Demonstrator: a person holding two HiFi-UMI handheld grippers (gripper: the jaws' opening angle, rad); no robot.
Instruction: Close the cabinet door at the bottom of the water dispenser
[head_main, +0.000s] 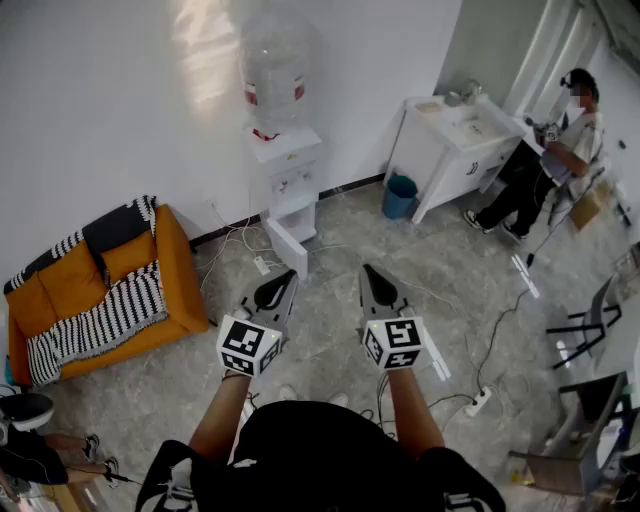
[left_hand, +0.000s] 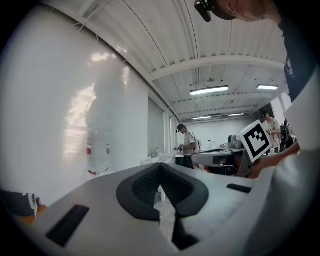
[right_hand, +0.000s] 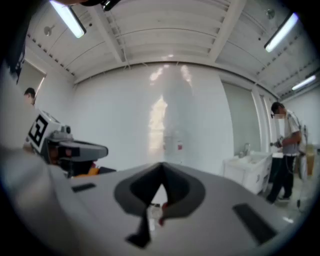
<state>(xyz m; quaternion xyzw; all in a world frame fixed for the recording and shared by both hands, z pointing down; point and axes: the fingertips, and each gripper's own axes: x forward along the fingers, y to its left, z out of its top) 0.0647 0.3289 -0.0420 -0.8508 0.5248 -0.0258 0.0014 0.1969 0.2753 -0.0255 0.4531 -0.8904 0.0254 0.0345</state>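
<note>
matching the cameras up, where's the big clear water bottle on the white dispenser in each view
Head view: large clear plastic water bottle, top centre.
Left gripper view: faint, left of middle.
Right gripper view: centre, faint against the wall.
Shared landmark: white sink cabinet, right of the bottle in all three.

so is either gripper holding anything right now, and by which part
Nothing is held. The left gripper and the right gripper both have jaws shut and empty, apart from the white water dispenser's open bottom door.

Orange sofa, blue bin
</note>
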